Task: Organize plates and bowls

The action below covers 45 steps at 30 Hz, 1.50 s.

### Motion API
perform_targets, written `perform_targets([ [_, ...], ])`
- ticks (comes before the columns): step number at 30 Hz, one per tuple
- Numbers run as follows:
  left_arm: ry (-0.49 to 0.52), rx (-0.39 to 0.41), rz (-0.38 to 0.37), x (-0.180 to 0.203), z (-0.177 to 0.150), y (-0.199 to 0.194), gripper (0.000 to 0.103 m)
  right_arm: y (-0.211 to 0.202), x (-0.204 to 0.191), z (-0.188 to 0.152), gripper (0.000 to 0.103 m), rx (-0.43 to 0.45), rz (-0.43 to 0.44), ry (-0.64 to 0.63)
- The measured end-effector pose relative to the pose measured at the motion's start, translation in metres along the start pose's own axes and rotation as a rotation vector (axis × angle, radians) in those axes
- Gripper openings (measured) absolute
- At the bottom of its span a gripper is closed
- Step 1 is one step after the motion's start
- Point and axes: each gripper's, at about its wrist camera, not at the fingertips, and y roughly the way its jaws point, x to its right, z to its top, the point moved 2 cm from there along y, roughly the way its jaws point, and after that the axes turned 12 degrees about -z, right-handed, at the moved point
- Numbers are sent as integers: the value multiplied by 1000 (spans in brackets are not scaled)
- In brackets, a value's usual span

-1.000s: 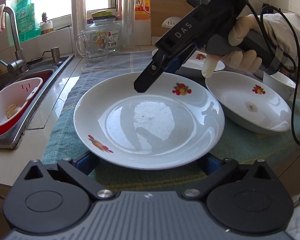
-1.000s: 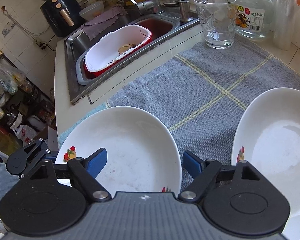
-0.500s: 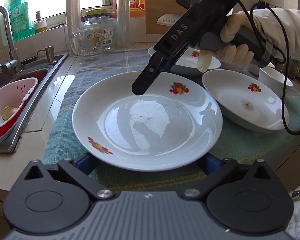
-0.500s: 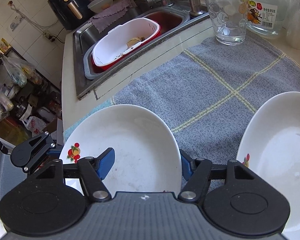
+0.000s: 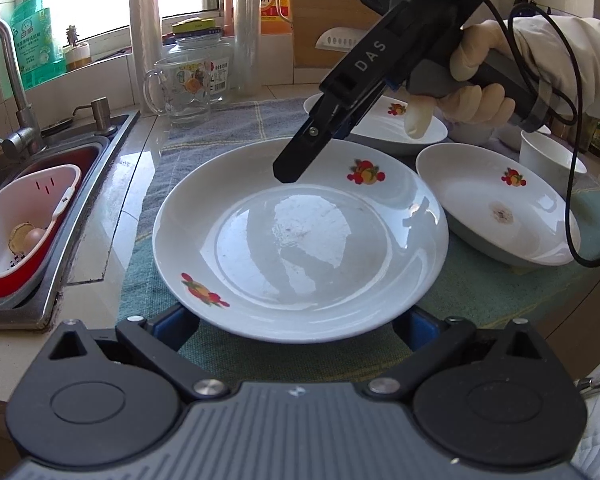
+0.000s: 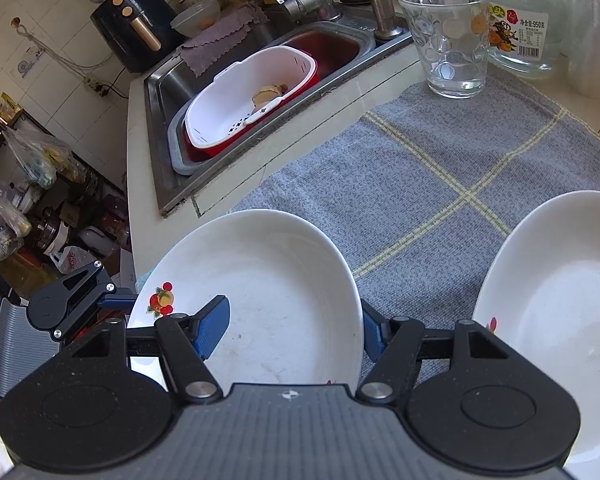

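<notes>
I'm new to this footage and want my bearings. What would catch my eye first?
The big white plate with fruit decals fills the middle of the left wrist view, lying on the blue-green cloth. The right claw hangs open over its far rim, while the left claw straddles its near edge. At left, a white basket sits in the sink.

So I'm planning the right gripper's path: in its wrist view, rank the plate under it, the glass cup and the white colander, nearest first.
1. plate, directly beneath the right gripper.
2. white colander, ahead left, in the sink.
3. glass cup, ahead right, at the cloth's far end.
</notes>
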Motion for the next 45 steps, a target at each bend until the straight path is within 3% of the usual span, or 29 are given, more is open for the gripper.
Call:
perform_targets([
  [25,121,18,-110,-93,62,38,101,17,45,73,73,106,-116,123],
  [45,111,23,-133,-109,71,56,101,40,66,79,73,110,-156,163],
])
